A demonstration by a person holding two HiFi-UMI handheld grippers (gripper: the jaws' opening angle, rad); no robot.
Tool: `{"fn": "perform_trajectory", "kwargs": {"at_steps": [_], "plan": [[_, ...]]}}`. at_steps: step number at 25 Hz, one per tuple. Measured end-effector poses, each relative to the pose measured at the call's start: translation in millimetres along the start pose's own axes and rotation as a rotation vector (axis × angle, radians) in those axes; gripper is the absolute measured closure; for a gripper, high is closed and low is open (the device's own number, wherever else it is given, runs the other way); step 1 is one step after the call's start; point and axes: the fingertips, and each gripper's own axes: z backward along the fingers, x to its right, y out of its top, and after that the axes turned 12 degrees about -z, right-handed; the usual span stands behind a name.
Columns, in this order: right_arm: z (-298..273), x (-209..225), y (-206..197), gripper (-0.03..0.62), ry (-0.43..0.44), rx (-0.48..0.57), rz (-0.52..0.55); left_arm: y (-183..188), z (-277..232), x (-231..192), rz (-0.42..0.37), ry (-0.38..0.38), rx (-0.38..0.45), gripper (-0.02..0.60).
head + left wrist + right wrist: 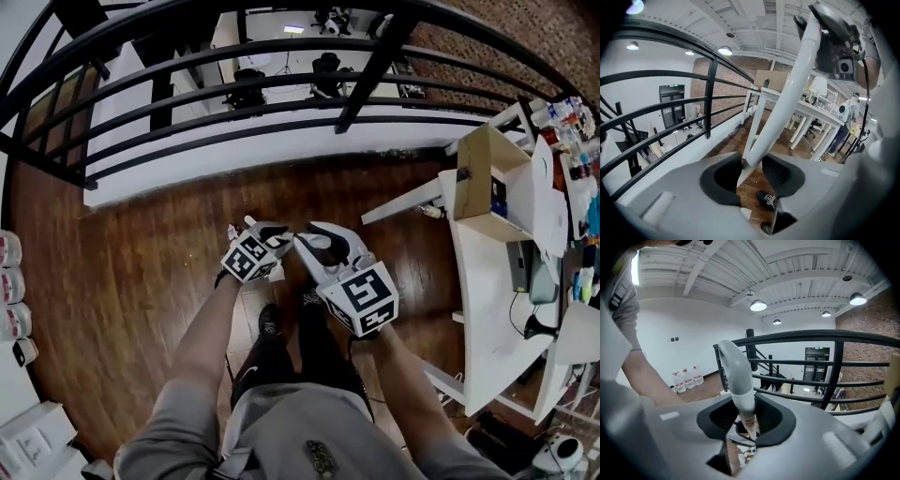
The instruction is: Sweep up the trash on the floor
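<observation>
The left gripper [750,176] is clamping a white pole [787,93], the right gripper [745,418] a curved handle [737,371]; a pale scrap [746,213], possibly trash, is lying on the floor [753,185] below you.

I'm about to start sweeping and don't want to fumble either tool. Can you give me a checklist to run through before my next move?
1. Left gripper closed on the long white pole: ok.
2. Right gripper closed on the pale grey curved-top handle: ok.
3. Lower ends of both tools at the floor: cannot tell, hidden.
4. Trash found on the brown wooden floor: cannot tell, none shows.
5. Black metal railing apart from both grippers: ok.
</observation>
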Motion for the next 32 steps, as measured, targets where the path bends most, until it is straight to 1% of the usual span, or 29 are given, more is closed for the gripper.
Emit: {"fn": "perform_trajectory", "kwargs": {"at_steps": [3,7,11,14,18,22,27,29,32], "plan": [[16.8,-13.1,8.5,0.496,-0.049,0.043,-0.002,11.8,13.1,13.6,-0.047,-0.033,0.022,0.443],[66.6,-14.5,27.5,0.496,-0.138,0.117,-0.027,54.3,19.9,39.2,-0.137,-0.086,0.059,0.445],[129.9,-2.4,27.0,0.496,-0.218,0.173,-0.068,94.5,4.9,83.7,-0.213,-0.138,0.059,0.445],[171.8,12.3,20.3,0.496,-0.285,0.198,-0.092,117.2,-18.2,116.9,-0.245,-0.176,0.069,0.445],[216.3,44.5,4.8,0.496,-0.334,0.2,-0.111,138.1,-59.2,156.6,-0.248,-0.21,0.068,0.448],[250.5,84.2,-26.0,0.496,-0.355,0.177,-0.135,138.2,-105.8,196.2,-0.242,-0.236,0.02,0.453],[277.5,136.9,-64.5,0.494,-0.335,0.099,-0.152,131.1,-159.4,226.8,-0.182,-0.19,-0.046,0.457],[281.2,155.1,-77.5,0.494,-0.32,0.064,-0.146,126.7,-178.7,231.8,-0.157,-0.166,-0.07,0.457],[283.4,177.6,-91.6,0.493,-0.303,0.042,-0.138,122.7,-203.2,235.8,-0.123,-0.129,-0.095,0.459]]}}
